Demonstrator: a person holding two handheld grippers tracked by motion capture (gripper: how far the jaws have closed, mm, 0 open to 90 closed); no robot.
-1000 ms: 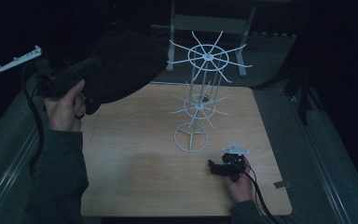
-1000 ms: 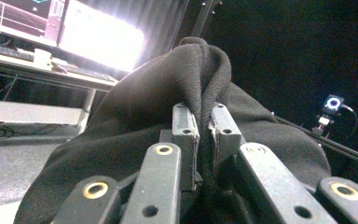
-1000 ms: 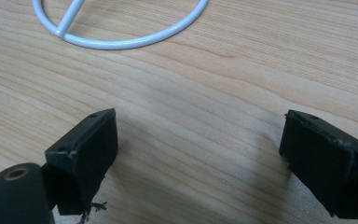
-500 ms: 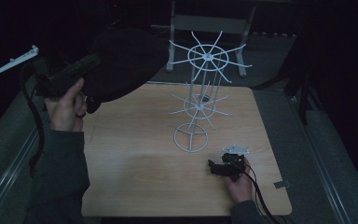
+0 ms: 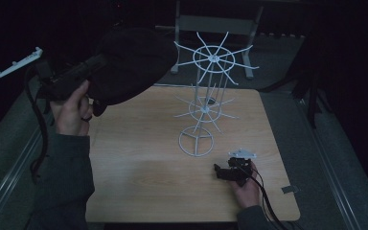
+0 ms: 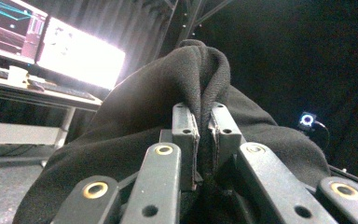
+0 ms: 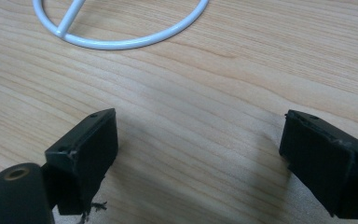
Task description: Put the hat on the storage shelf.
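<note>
In the high view the left gripper [image 5: 95, 62] is raised in the upper left of the frame, above and beyond the far left corner of the wooden table [image 5: 139, 177], with the person's left hand [image 5: 73, 108] wrapped around its handle just below it. Its jaws are pinched tight on a fold of a black knitted cap [image 5: 132, 64], which bulges out to the right of the gripper and hangs in the air at upper centre left, its right edge close to the top wheel of the white wire rack [image 5: 206, 103], though whether they touch cannot be told. In the left gripper view the two jaws stand nearly together at the middle of the frame with a ridge of the cap's ribbed cloth [image 6: 200, 70] squeezed between them and rising above their tips, the rest of the fabric spreading across the lower half; a bright monitor [image 6: 81, 58] glows at upper left. The rack stands on its ring base right of the table's middle. In the lower right of the high view the right gripper [image 5: 220, 171] lies low on the table, held by the right hand [image 5: 247, 189], near the rack's base. In the right gripper view its jaws are spread wide apart over bare wood with nothing between them, and the rack's base ring [image 7: 121, 44] curves across the top of the frame
</note>
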